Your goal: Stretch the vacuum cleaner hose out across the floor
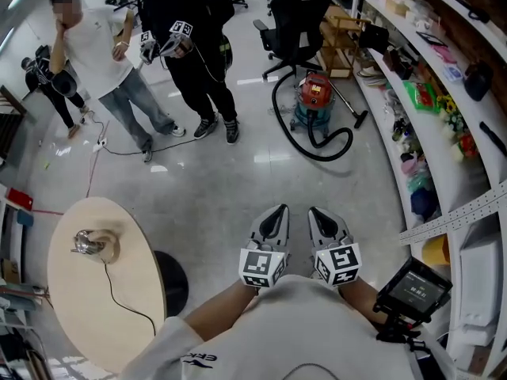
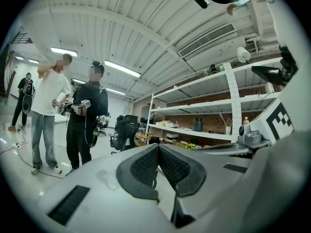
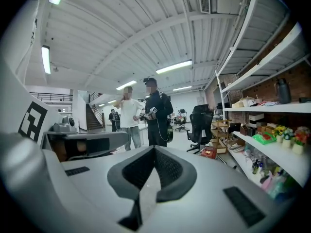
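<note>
Vacuum hose (image 1: 320,158) lies looped on the floor around the red vacuum cleaner (image 1: 315,93), well apart from the left gripper (image 1: 274,214) and right gripper (image 1: 322,215), whose jaws are both pressed together and empty.

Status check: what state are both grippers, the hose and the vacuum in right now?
Left gripper: fingers shut, empty.
Right gripper: fingers shut, empty.
Hose: looped on the floor beside the vacuum, not yet stretched out.
Vacuum: upright by the shelves.

White shirt (image 1: 301,327); grey left gripper (image 1: 277,212), right gripper (image 1: 319,214): black pads (image 2: 146,166), black-white marker cubes (image 1: 261,266).
</note>
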`<control>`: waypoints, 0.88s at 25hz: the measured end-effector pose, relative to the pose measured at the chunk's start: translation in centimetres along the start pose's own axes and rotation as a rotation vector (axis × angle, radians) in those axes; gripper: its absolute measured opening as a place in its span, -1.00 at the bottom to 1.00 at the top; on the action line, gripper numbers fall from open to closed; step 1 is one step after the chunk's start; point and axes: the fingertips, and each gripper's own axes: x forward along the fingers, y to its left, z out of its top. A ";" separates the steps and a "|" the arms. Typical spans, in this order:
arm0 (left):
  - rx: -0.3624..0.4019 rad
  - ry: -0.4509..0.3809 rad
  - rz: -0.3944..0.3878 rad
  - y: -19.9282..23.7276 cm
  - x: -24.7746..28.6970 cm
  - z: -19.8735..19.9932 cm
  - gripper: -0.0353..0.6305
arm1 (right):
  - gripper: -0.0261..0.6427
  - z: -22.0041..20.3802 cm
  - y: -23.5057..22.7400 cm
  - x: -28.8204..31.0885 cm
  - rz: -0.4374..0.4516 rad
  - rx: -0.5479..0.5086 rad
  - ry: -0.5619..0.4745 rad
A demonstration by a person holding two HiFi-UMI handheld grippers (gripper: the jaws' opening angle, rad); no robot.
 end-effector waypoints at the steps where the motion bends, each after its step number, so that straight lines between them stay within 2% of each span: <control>1: -0.005 -0.002 -0.003 0.2 -0.2 0.1 -0.89 | -0.92 0.1 0.3 0.0 -0.006 0.001 0.001; 7: -0.037 0.002 -0.012 1.0 0.7 0.0 -0.89 | -0.92 -0.1 -0.2 0.8 -0.036 0.027 0.005; 12: -0.031 0.007 -0.016 1.4 1.5 0.3 -0.89 | -0.92 0.2 -0.7 1.6 -0.038 0.026 0.003; 22: -0.012 0.041 -0.004 1.9 13.5 0.7 -0.89 | -0.92 2.9 -11.3 7.2 -0.046 0.057 -0.024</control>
